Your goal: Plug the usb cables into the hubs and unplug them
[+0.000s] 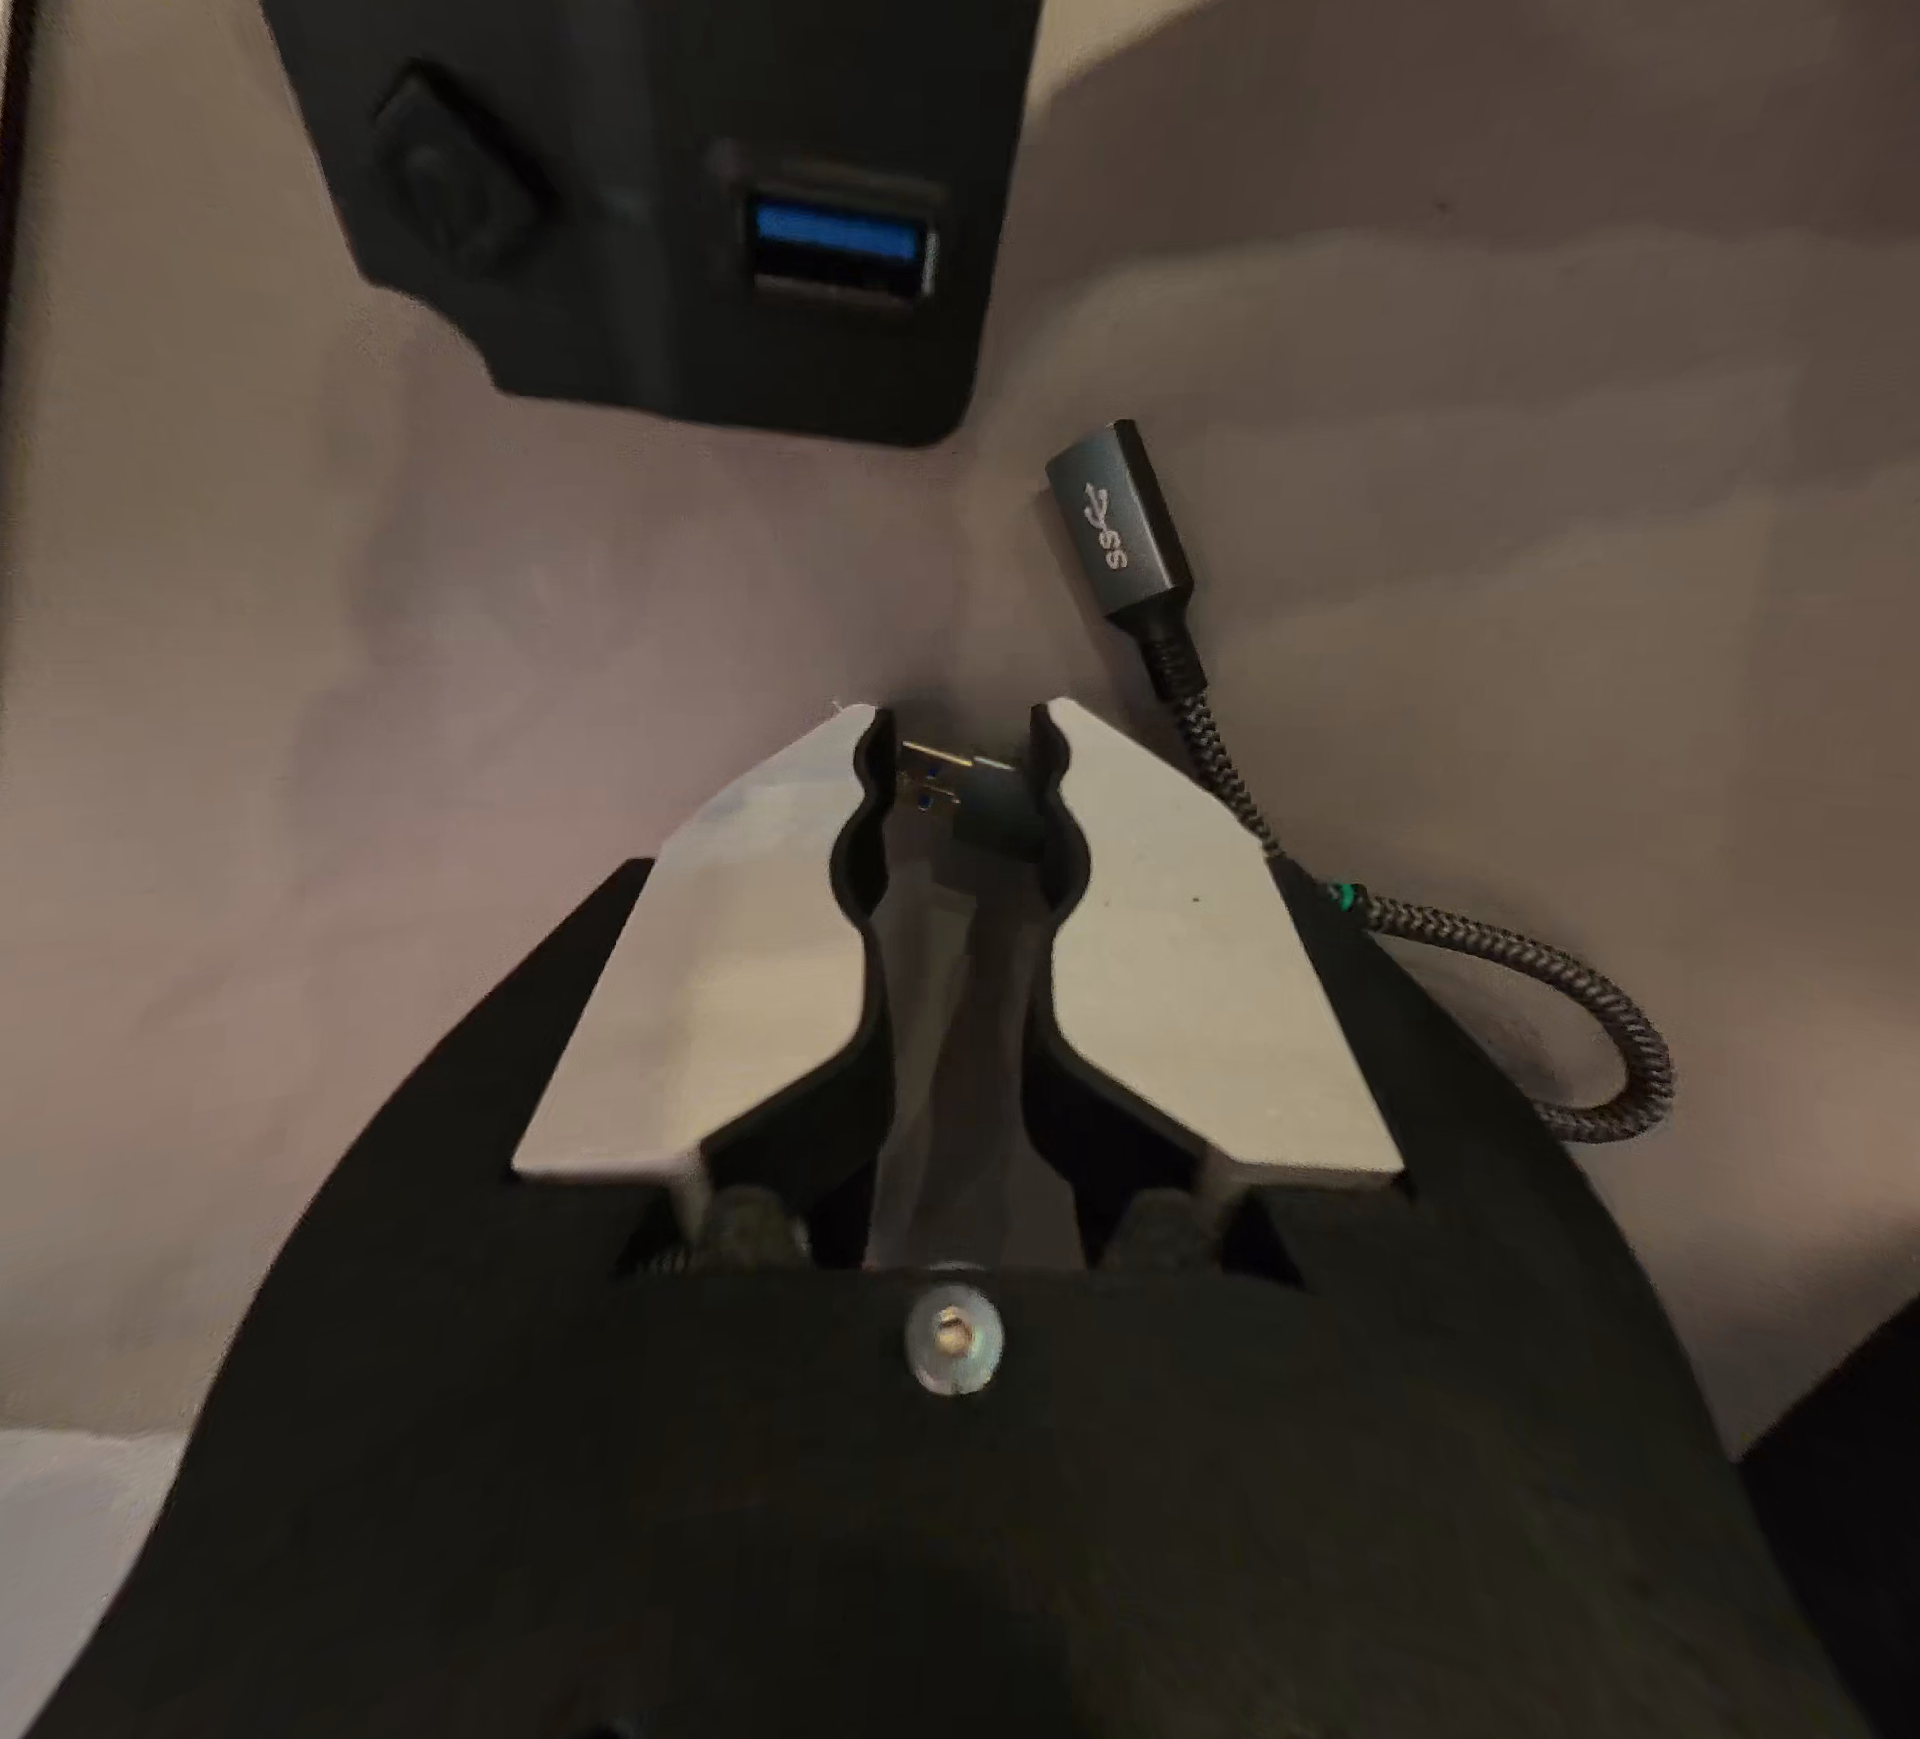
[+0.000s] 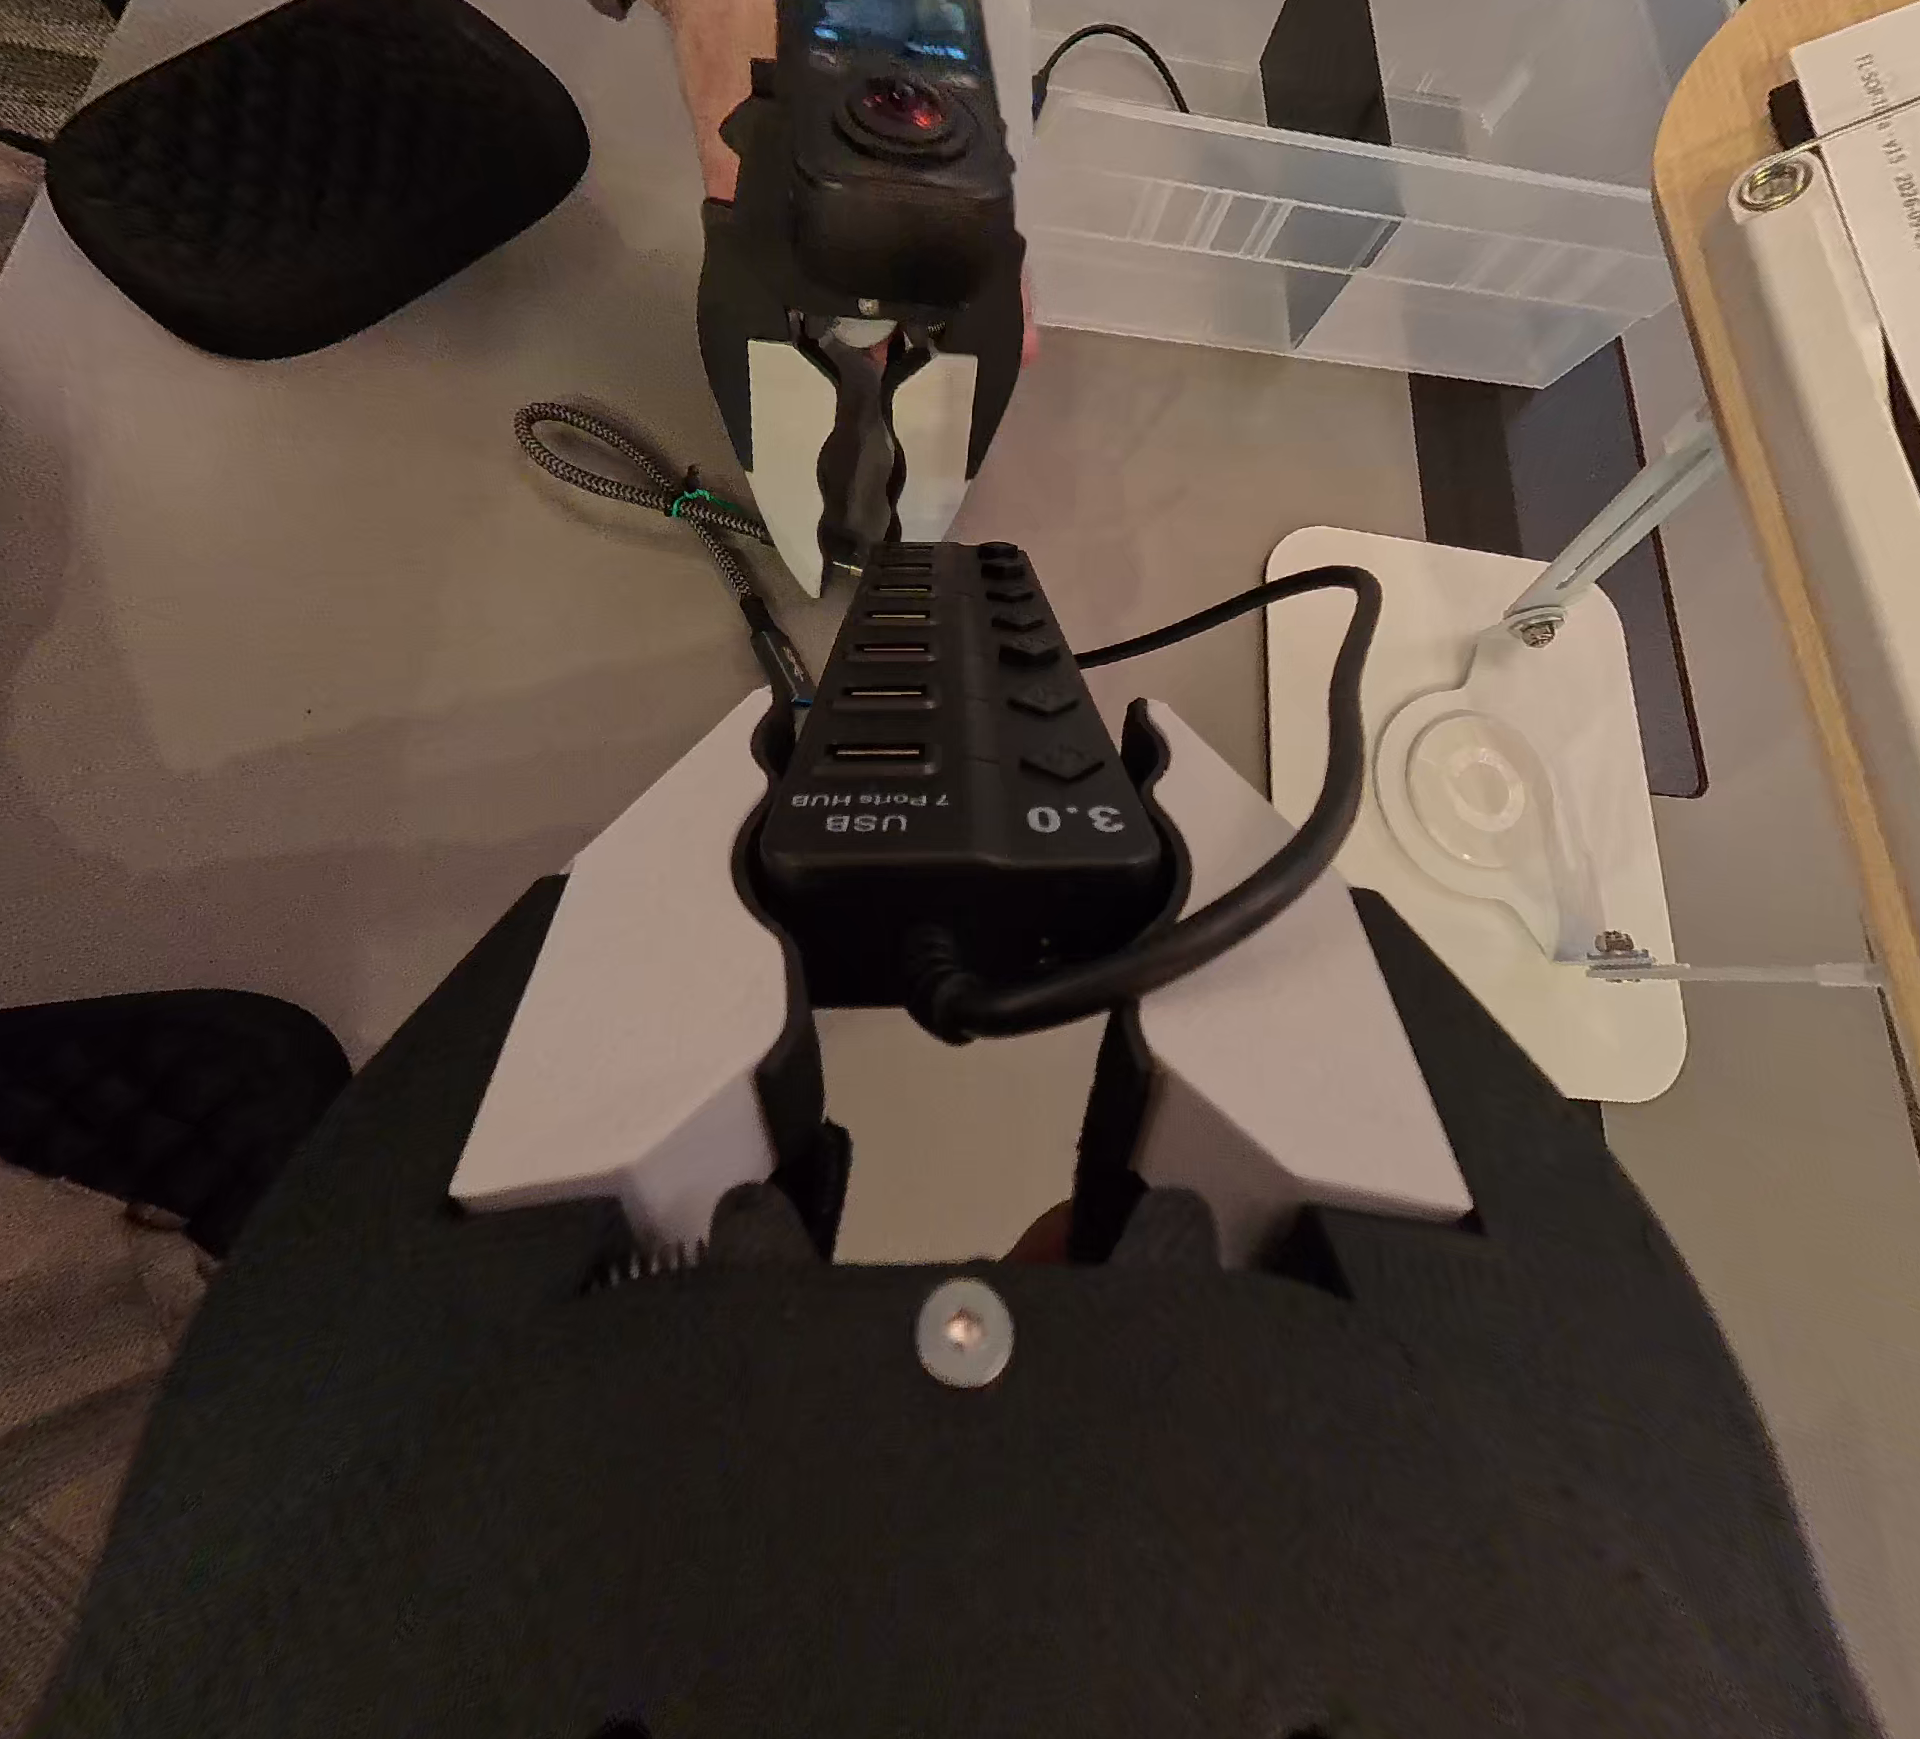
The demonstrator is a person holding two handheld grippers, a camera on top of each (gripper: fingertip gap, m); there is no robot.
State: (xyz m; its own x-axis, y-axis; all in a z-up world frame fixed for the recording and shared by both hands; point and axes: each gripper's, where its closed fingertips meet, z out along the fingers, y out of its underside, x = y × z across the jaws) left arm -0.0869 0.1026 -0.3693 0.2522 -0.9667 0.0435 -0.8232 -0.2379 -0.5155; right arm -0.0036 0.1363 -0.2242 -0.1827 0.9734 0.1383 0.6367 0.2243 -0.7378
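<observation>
In the left wrist view my left gripper (image 1: 964,754) is shut on the metal USB plug (image 1: 940,780) of a short braided cable (image 1: 1558,1014), just above the table. The cable's grey socket end (image 1: 1117,526) lies to the right. The black USB hub (image 1: 644,131) is straight ahead, with a blue port (image 1: 842,245) facing me. In the right wrist view my right gripper (image 2: 954,723) is shut on the near end of the hub (image 2: 956,806), which has a row of several ports. The left gripper (image 2: 857,536) points down at the hub's far end, with the braided cable (image 2: 623,474) beside it.
The hub's own black cord (image 2: 1299,650) loops off to the right over a white plate (image 2: 1621,1014). A clear plastic bin (image 2: 1351,183) stands at the back right. Black pads (image 2: 312,162) lie at the left. A wooden edge (image 2: 1725,401) is at the right. There is about 15 cm between the tips of the two grippers. The white plate (image 2: 1621,1014) is about 30 cm from both grippers' fingertips.
</observation>
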